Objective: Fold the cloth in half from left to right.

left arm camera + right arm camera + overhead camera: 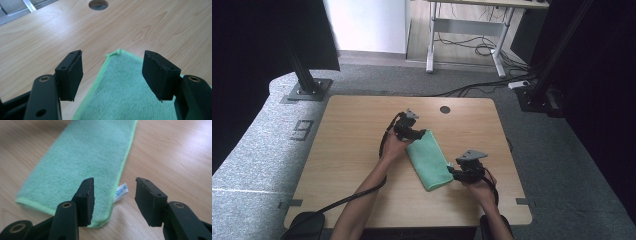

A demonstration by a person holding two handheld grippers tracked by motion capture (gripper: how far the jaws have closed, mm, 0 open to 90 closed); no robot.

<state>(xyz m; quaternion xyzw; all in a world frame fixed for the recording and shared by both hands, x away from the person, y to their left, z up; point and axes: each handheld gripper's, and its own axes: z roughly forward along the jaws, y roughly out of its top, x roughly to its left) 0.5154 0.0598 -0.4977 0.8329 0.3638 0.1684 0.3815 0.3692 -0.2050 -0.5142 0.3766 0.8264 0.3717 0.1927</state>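
Observation:
A folded green cloth (430,159) lies flat on the wooden table (352,150), running from the middle toward the near right. My left gripper (421,134) is at its far corner, jaws open above the cloth (130,87) with nothing pressed between the pads. My right gripper (453,170) is at the near right corner, also open; the cloth's edge (82,157) and a small white label (121,191) lie beneath the gap. Neither gripper holds the cloth.
A round cable hole (445,109) sits near the table's far edge. Black frame posts (304,75) stand at the back left and back right. A desk's legs and floor cables (472,47) lie beyond the table.

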